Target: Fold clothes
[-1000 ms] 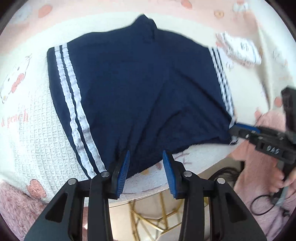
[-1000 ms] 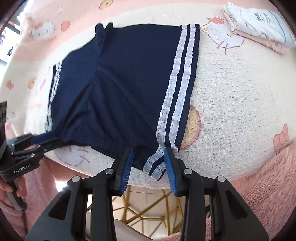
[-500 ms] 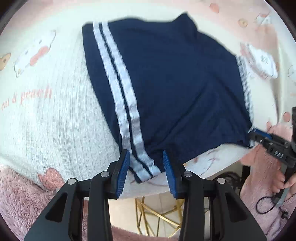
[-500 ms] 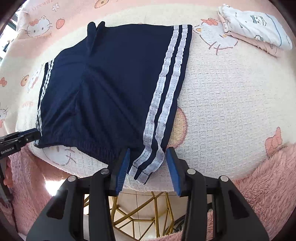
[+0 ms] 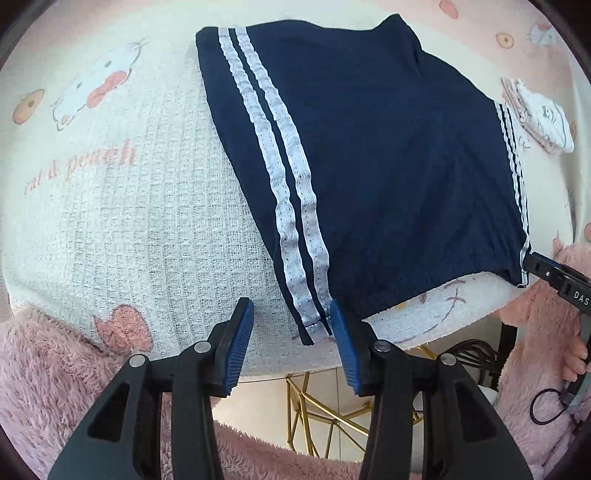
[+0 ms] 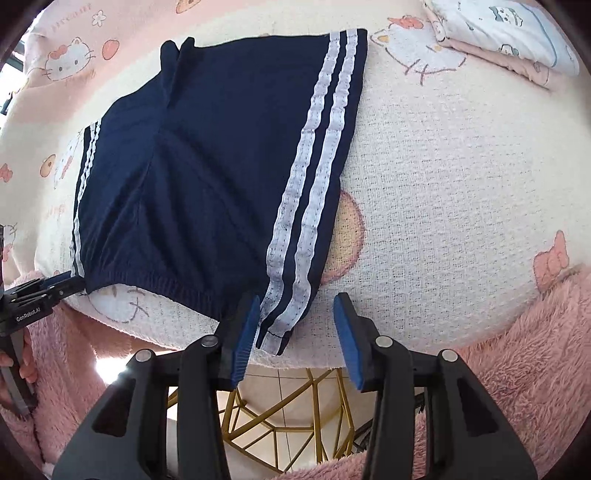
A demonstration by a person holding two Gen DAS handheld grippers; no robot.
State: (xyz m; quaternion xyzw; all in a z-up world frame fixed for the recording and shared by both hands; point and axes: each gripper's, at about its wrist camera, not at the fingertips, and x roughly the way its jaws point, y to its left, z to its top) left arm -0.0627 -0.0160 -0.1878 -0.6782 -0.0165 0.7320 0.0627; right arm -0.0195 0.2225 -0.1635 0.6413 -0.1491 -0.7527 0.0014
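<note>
Navy shorts [image 5: 369, 158] with white side stripes lie flat on the table, waistband at the near edge; they also show in the right wrist view [image 6: 207, 184]. My left gripper [image 5: 291, 339] is open, its jaws on either side of the shorts' left waistband corner [image 5: 314, 321]. My right gripper [image 6: 295, 336] is open around the right waistband corner [image 6: 277, 332]. Each gripper also shows in the other's view, the right one [image 5: 546, 269] and the left one [image 6: 48, 288], each at its corner of the waistband.
A cream cartoon-print cloth [image 6: 461, 184] covers the table [image 5: 110, 229]. A folded white and pink garment [image 6: 506, 33] lies at the far right. Pink fluffy sleeves [image 6: 535, 350] border the near edge. A gold metal frame [image 6: 295, 424] shows below the table.
Both grippers slid outward along the waistband to its striped corners and opened wider. The shorts lie flat as before.
</note>
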